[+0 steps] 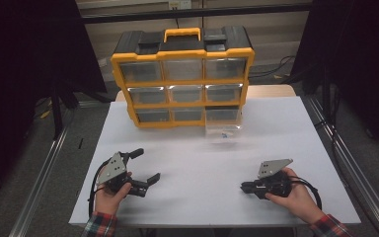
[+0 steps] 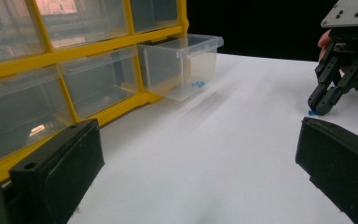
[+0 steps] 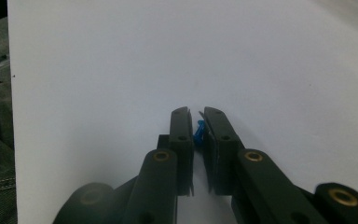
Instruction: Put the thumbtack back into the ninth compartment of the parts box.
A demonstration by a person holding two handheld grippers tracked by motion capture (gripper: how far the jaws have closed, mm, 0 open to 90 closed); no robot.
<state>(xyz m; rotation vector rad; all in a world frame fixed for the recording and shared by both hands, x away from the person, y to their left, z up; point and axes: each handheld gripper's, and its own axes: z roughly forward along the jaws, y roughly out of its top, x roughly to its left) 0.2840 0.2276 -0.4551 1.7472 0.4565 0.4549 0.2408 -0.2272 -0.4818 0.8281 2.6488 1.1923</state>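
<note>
Your right gripper (image 3: 195, 119) has its fingers (image 3: 182, 128) clenched on a tiny blue piece (image 3: 198, 129), pinched near the tips and low against the white bench (image 1: 276, 128). That's a thin hold on a very small part, so it could easily squirt out sideways the moment you lift, or pivot between the pads and drop. From the left gripper view you can see the blue piece (image 2: 313, 112) peeking out just under the tips, touching the bench or nearly so; drag it and it may get pried loose. Your left gripper (image 1: 145, 168) sits with its fingers released, holding nothing, well apart from the action. The clear drawer (image 2: 182, 65) stands pulled out of the yellow organizer (image 1: 182, 79) with another blue bit (image 2: 197, 85) inside; if that's your target, I'd say a high release could bounce the piece off its rim.
</note>
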